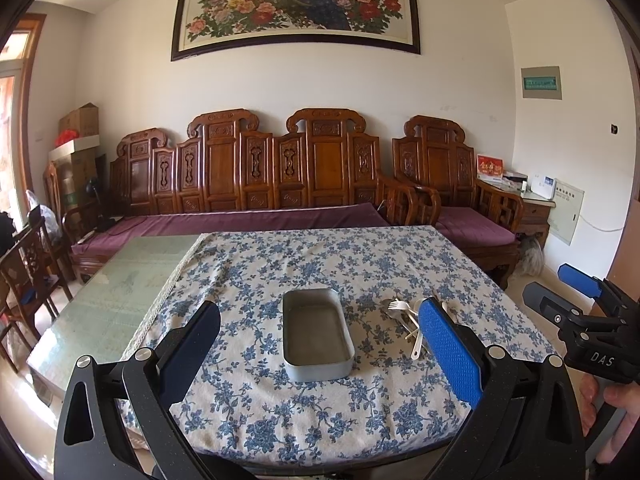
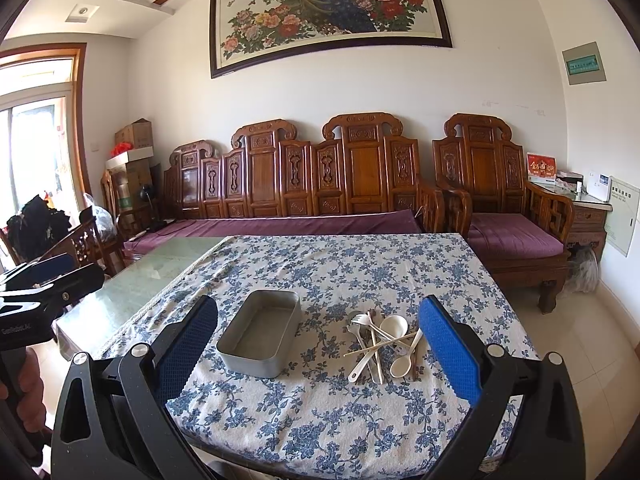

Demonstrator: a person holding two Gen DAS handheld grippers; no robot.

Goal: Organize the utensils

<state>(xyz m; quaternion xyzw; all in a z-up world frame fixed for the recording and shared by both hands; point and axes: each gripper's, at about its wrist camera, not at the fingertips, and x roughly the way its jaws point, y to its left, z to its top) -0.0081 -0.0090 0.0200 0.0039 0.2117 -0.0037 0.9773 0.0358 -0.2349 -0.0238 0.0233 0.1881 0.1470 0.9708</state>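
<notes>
An empty grey metal tray [image 1: 318, 334] [image 2: 262, 334] sits on the blue floral tablecloth. To its right lies a pile of utensils [image 2: 380, 344] [image 1: 404, 320]: white spoons, a white fork, chopsticks and metal pieces. My left gripper [image 1: 320, 344] is open and empty, held above the near table edge facing the tray. My right gripper [image 2: 320, 344] is open and empty, also above the near edge, with tray and pile between its fingers. Each gripper shows at the other view's edge: the right one [image 1: 592, 320], the left one [image 2: 44, 292].
The floral cloth [image 2: 360, 264] covers the table's right part; bare green glass tabletop [image 1: 116, 292] lies to the left. A carved wooden sofa with purple cushions [image 1: 248, 220] stands behind the table, an armchair [image 2: 508, 236] at right, wooden chairs [image 1: 28, 268] at left.
</notes>
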